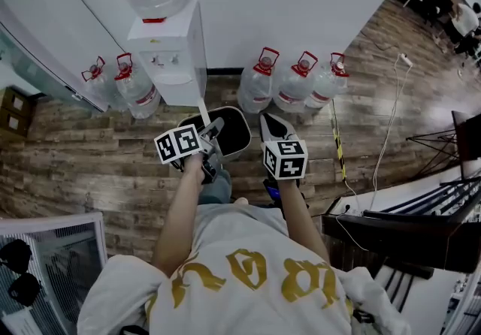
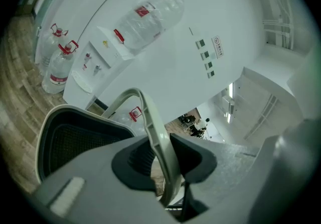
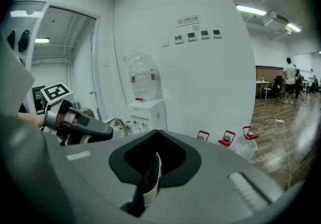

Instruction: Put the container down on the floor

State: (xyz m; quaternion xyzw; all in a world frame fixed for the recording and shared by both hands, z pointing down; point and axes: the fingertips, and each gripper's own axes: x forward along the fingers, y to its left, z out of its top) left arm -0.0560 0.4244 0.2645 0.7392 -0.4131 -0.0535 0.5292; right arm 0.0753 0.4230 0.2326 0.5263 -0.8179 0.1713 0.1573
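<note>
1. The container [image 1: 225,131], a black bin with a pale rim, hangs clear of the wooden floor [image 1: 90,153]. It is held between your two grippers, just in front of the water dispenser [image 1: 173,55].
2. Your left gripper [image 1: 213,133] is pressed onto the handle [image 2: 150,117], a thin pale hoop that arches over the bin's mouth. In the left gripper view the hoop runs straight through the closed pads.
3. Your right gripper [image 3: 149,170] is pinched on a thin, white-edged black strip. That looks like the bin's rim on the side nearest it, though the head view does not make this plain.
4. The inside of the bin looks like mesh [image 2: 75,140], and it appears empty, so it is probably light. The wall is thin and may flex under a hard squeeze.
5. The hoop is smooth and narrow and probably pivots. The bin may therefore swing or tip if only the handle hold carries it.
6. Keep both holds, one on the handle and one on the rim, while you lower it so the base lands flat.
7. Pick bare boards short of the dispenser, and well away from the bottles [image 1: 293,78] along the wall edge of the floor.
</note>
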